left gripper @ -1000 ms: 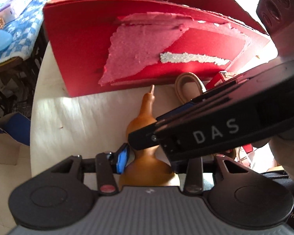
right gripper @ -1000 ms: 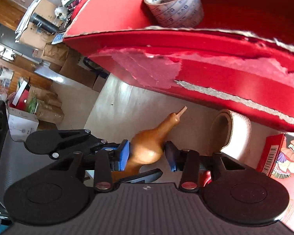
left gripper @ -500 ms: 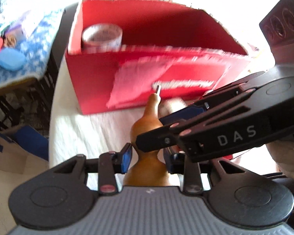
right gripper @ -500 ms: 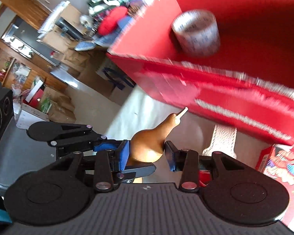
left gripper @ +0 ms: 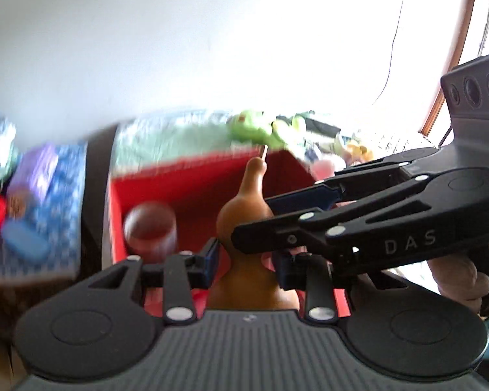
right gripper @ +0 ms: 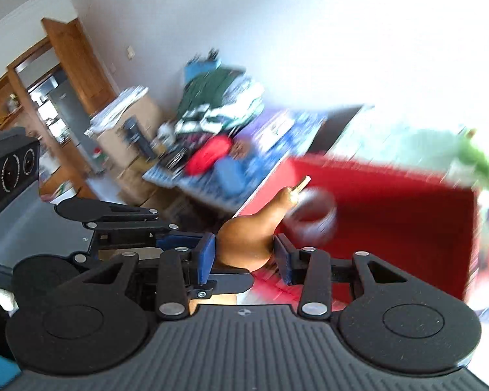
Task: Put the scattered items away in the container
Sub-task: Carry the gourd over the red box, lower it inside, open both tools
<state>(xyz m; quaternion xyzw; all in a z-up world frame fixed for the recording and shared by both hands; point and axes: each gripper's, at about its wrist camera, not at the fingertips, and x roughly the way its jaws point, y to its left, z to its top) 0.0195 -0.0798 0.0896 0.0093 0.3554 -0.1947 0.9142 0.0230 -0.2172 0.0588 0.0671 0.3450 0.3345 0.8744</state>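
Both tongs (left gripper: 246, 260) (right gripper: 244, 255) clamp the gourd (left gripper: 244, 218) (base hidden) over the blurred red box (right gripper: 407, 228).

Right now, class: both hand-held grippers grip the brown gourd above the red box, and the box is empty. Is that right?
Not quite. The red box is not empty: a roll of tape lies in it, as the left wrist view shows. The rest stands: the left hand-held gripper and the right hand-held gripper both grip the gourd.
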